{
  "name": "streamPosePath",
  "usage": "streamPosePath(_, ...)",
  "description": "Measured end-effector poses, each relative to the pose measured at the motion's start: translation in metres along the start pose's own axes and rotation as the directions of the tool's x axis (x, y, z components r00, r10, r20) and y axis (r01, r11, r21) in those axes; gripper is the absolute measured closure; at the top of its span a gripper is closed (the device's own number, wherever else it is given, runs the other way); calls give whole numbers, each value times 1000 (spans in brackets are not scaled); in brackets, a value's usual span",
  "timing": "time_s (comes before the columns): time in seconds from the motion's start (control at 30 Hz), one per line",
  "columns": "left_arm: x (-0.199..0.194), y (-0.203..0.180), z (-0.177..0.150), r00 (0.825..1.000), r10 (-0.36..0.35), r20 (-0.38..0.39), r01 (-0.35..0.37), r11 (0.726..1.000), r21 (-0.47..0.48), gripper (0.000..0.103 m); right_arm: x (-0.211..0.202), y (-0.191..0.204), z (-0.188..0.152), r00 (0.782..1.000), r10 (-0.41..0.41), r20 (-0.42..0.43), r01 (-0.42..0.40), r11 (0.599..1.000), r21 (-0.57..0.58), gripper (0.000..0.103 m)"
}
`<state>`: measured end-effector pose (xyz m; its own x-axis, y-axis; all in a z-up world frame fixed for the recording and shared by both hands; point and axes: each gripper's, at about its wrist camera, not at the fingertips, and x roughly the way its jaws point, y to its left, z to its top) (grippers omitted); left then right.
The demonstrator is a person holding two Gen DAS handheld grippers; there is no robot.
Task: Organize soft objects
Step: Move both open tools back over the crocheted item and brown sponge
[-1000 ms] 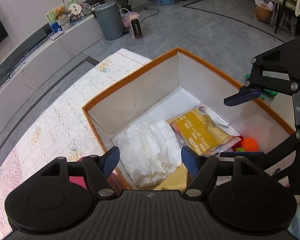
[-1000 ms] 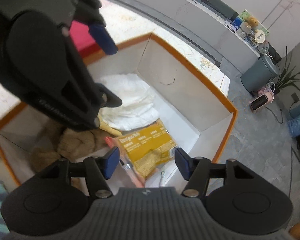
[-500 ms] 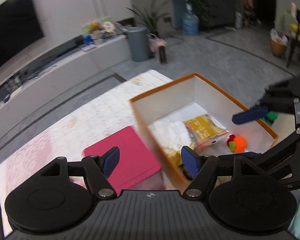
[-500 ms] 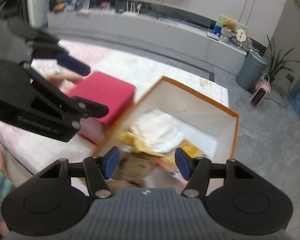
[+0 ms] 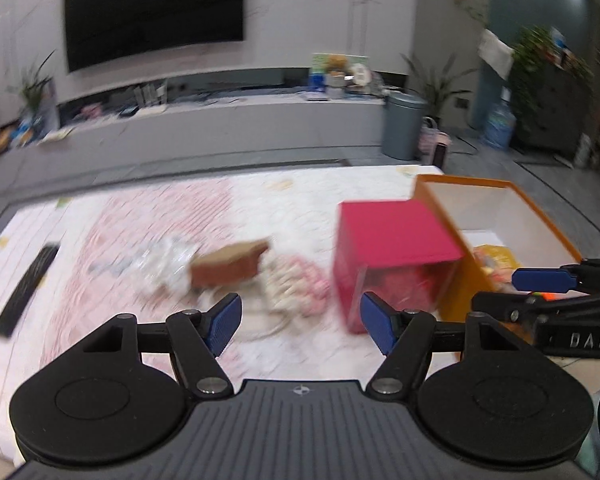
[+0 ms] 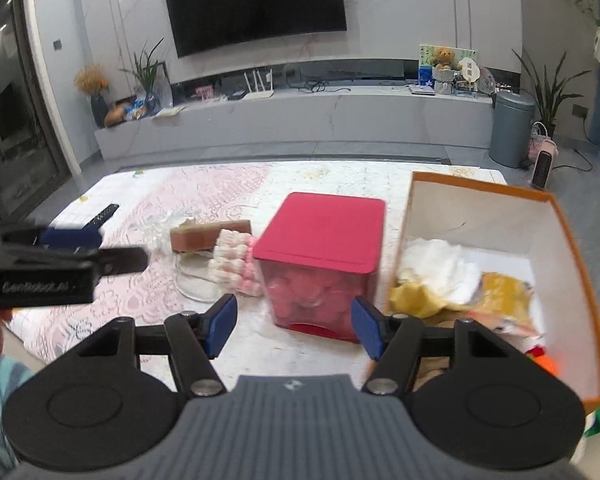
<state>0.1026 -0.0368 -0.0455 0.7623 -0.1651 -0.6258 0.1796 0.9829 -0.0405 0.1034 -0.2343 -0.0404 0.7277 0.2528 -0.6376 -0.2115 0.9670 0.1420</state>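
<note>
Both tools clear of the orange-rimmed white-walled storage box (image 6: pixel 484 216); nothing carried in either.

Left gripper (image 5: pixel 300 322): blue pads spread wide, empty, aimed down at the loose pile on the pink-and-white patterned mat (image 5: pixel 148 216). Left view badly smeared, so fine detail taken from the right view.

Right gripper (image 6: pixel 292 326): jaws roughly two-thirds apart, empty, hanging just in front of the red-lidded translucent pink cube container (image 6: pixel 320 256).

Remaining soft things, all on the mat left of the cube:
- pink-and-white knitted fluffy bundle (image 6: pixel 236 264), touching or just beside the cube's left wall;
- brown rectangular sponge-like block (image 6: pixel 208 236), just behind the bundle;
- crinkled clear-white wrapper or cloth (image 6: pixel 160 228), further left; material not resolvable.

Already in the box: white folded cloth (image 6: pixel 440 264), yellow packet (image 6: pixel 504 292), orange pompom (image 6: pixel 548 364) at the near corner.

Black remote control (image 5: pixel 26 290) at the far left of the mat: hard item, leave alone.

Step in hand, judged: reach for the next soft item, likely the knitted bundle.

Notes for a clean pick:
- Approach from above, pads straddling the bundle's short axis.
- Sink pads well into the fluff before closing; a shallow pinch likely to slip.
- Keep off the cube wall; avoid dragging the block along.
- Hold the right tool wide of the box mouth.
</note>
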Motion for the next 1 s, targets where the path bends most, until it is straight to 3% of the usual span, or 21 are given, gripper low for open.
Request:
streamPosePath(0.27, 5, 50, -36, 998, 54, -20, -55, 995, -79, 27, 35, 40, -28, 1000, 8, 3, -8, 1000, 1, 40)
streamPosePath(0.43, 6, 60, -42, 999, 44, -11, -44, 998, -48, 28, 57, 64, -34, 1000, -1, -13, 0, 998, -63, 40)
streamPosePath(0.6, 21, 61, -37, 999, 36, 7, -36, 997, 67, 29, 78, 85, -33, 1000, -6, -15, 4, 990, -142, 40)
streamPosePath(0.77, 46, 65, -27, 999, 45, -15, -42, 982, 185, 31, 100, 108, -27, 999, -55, 1, 52, 952, -301, 44)
streamPosePath(0.9, 65, 66, -24, 999, 29, -27, -21, 964, 267, 32, 121, 116, -22, 998, -63, 0, 59, 935, -349, 45)
streamPosePath(1.0, 81, 66, -23, 999, 24, -26, -13, 935, 356, 32, 138, 123, -20, 996, -93, 16, 91, 909, -407, 46)
